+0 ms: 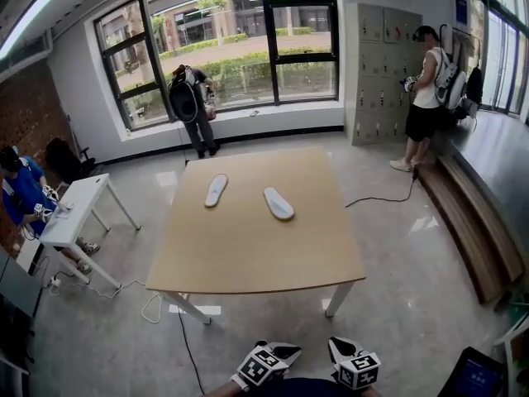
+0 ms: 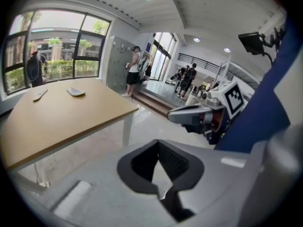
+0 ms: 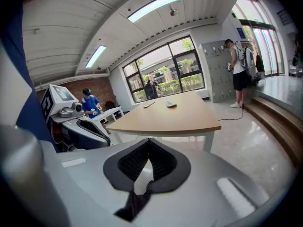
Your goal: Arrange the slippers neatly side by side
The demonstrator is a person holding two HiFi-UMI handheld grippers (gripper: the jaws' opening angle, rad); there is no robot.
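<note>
Two pale slippers lie apart on the far half of the wooden table [image 1: 248, 259]: the left slipper [image 1: 216, 190] and the right slipper [image 1: 278, 203], angled away from each other. Both grippers are held low at the near side, well short of the table edge. In the head view only the marker cubes of my left gripper [image 1: 266, 364] and right gripper [image 1: 355, 369] show. In the left gripper view the left gripper [image 2: 159, 144] is shut and holds nothing. The right gripper [image 3: 149, 142] is likewise shut and holds nothing. Both slippers [image 3: 171, 104] look small and distant.
A small white table [image 1: 78, 205] stands at the left, with a seated person [image 1: 21, 188] beside it. One person [image 1: 194, 110] stands at the window, another [image 1: 426, 98] by the lockers. A wooden step [image 1: 471, 213] runs along the right. A cable [image 1: 380, 198] lies on the floor.
</note>
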